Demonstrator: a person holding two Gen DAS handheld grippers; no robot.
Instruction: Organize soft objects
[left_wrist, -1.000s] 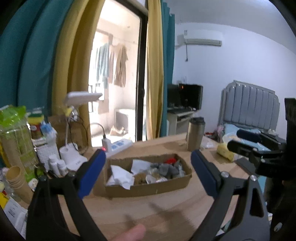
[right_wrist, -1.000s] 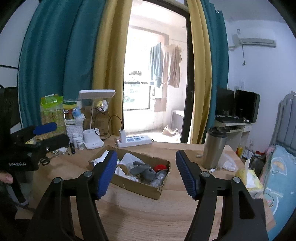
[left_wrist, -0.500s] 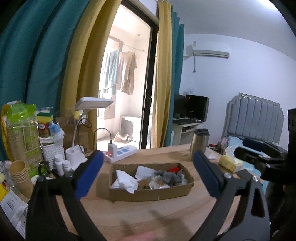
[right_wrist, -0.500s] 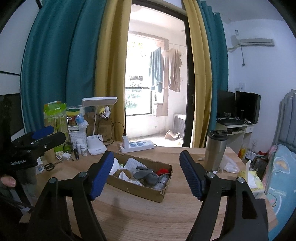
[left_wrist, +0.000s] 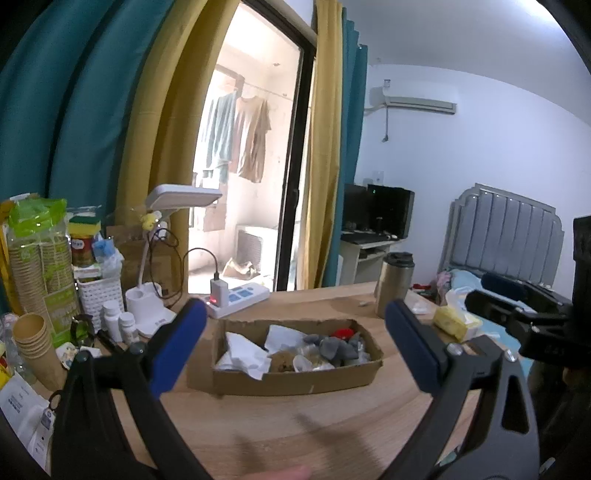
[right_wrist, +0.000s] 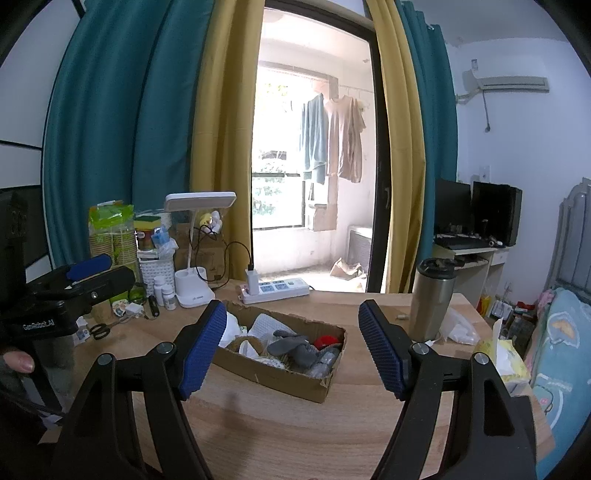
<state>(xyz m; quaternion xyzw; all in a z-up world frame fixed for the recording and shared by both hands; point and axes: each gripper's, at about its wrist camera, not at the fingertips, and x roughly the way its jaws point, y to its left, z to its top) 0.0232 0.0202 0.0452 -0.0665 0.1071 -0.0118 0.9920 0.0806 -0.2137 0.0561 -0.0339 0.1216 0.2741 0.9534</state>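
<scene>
A shallow cardboard box (left_wrist: 295, 380) (right_wrist: 273, 373) lies on the wooden table. It holds a grey soft item (left_wrist: 336, 347) (right_wrist: 295, 347), a red one (left_wrist: 341, 332) (right_wrist: 327, 340), white crumpled pieces (left_wrist: 240, 350) (right_wrist: 266, 325) and a brown lump (left_wrist: 282, 363). My left gripper (left_wrist: 295, 314) hovers open in front of the box, nothing between its blue pads. My right gripper (right_wrist: 291, 308) is also open and empty, short of the box. Each gripper shows at the edge of the other's view.
A steel tumbler (left_wrist: 393, 284) (right_wrist: 432, 299) stands right of the box, with a yellow tissue pack (right_wrist: 498, 354) beyond it. A power strip (right_wrist: 277, 288), desk lamp (right_wrist: 199, 201), small bottles, scissors (right_wrist: 99, 330) and paper cups (left_wrist: 33, 339) crowd the back left. A bed lies to the right.
The right gripper's jaws have spread a little wider. The left gripper's view has levelled out slightly. The box and its contents have not moved.
</scene>
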